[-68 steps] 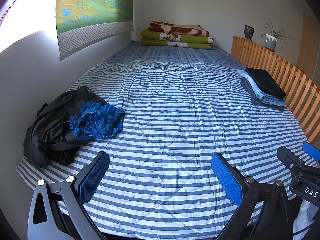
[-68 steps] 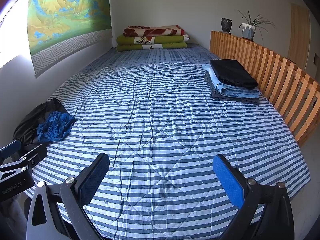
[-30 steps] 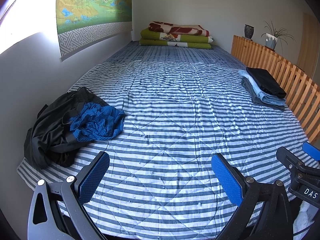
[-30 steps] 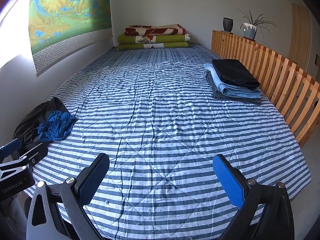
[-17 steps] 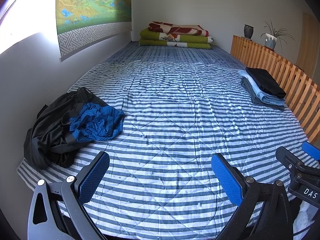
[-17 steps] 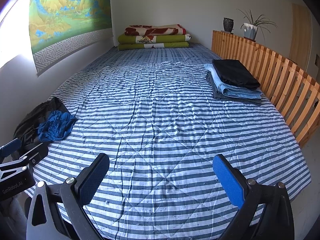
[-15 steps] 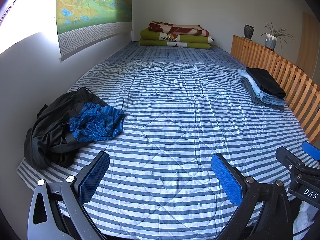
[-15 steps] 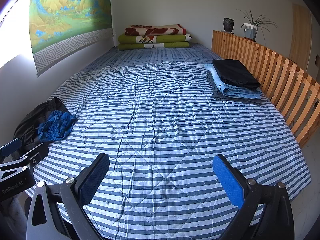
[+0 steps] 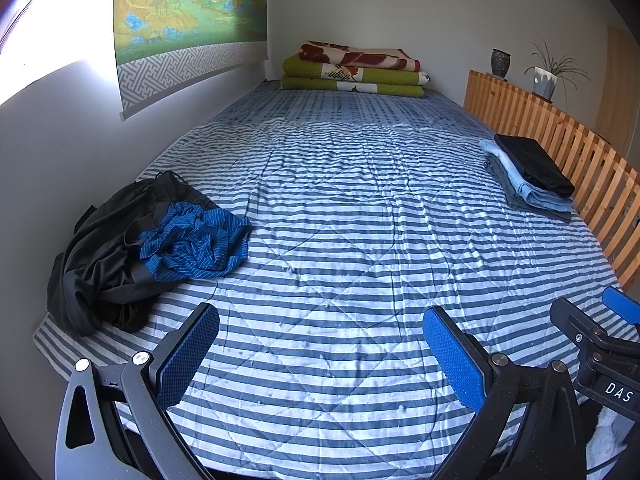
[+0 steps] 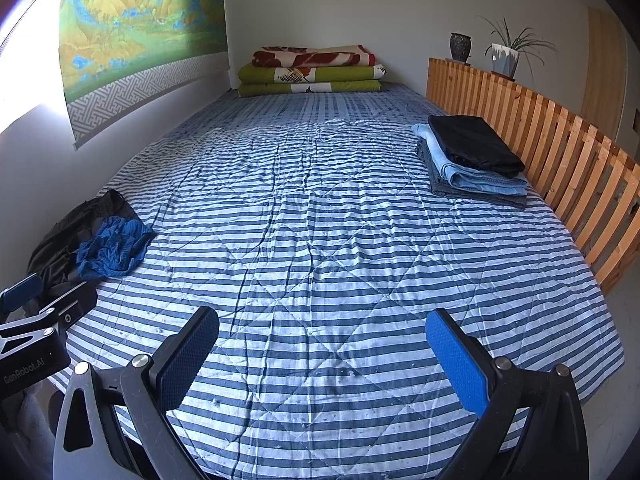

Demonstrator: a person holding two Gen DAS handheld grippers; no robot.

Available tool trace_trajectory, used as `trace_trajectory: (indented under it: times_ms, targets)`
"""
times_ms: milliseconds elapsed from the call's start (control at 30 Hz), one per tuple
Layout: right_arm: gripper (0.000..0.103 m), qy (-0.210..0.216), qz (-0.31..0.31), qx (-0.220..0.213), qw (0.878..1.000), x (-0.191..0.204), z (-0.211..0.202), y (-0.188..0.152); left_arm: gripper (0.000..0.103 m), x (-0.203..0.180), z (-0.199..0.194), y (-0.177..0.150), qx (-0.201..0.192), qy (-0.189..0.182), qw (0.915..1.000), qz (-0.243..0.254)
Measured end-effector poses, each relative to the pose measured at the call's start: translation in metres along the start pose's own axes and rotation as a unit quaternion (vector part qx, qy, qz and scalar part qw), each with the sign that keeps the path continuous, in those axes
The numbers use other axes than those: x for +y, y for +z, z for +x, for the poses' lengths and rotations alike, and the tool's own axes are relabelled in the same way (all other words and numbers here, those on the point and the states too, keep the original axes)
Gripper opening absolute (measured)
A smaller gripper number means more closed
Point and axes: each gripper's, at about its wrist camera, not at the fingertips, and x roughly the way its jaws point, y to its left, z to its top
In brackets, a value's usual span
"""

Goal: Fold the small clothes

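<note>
A crumpled blue striped garment (image 9: 194, 242) (image 10: 112, 250) lies on a heap of black clothes (image 9: 104, 252) (image 10: 64, 240) at the bed's left edge. A neat stack of folded clothes (image 9: 528, 174) (image 10: 472, 160), black on light blue on grey, sits at the right by the wooden rail. My left gripper (image 9: 320, 356) is open over the near end of the striped quilt (image 9: 340, 220), nothing between its blue pads. My right gripper (image 10: 322, 354) is open too, empty, beside the left one and level with it.
A slatted wooden rail (image 10: 560, 152) runs along the bed's right side, with a vase and a potted plant (image 10: 506, 54) on its ledge. Folded blankets (image 10: 312, 70) are stacked at the far end. A wall and a hanging painting (image 9: 184, 12) border the left.
</note>
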Motion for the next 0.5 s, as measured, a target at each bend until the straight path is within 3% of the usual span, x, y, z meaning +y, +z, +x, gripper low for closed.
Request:
trace_trajectory:
  times_ms: [500]
  targets:
    - [0.102, 0.005, -0.009, 0.005, 1.0, 0.009, 0.01, 0.004, 0.103, 0.012, 0.009, 0.002, 0.002, 0.011, 0.9998, -0.014]
